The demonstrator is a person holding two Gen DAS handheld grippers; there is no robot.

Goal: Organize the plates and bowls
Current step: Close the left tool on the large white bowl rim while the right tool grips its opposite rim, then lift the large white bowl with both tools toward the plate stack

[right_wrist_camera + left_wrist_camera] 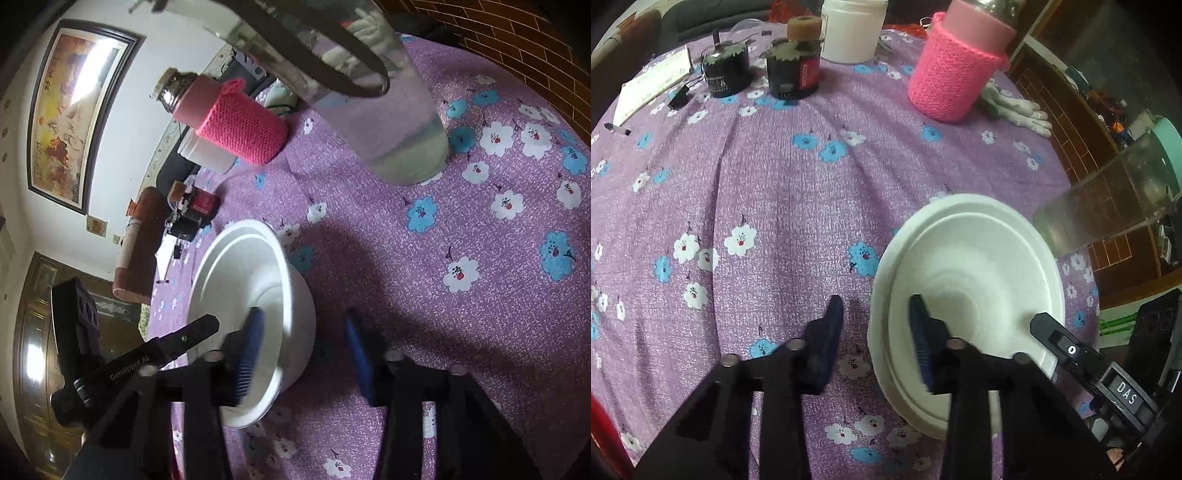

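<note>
Purple floral cloth covers the desk (783, 206), where nested white foam bowls (975, 280) sit, apparently ready for stacking. The left gripper (877, 314) straddles the near rim, one jaw inside and one outside, pads not visibly pressing. The right gripper (304, 328) straddles the opposite wall likewise, jaws partly open. A pink knitted-sleeve flask (956, 70) stands well beyond both jaws.
</note>
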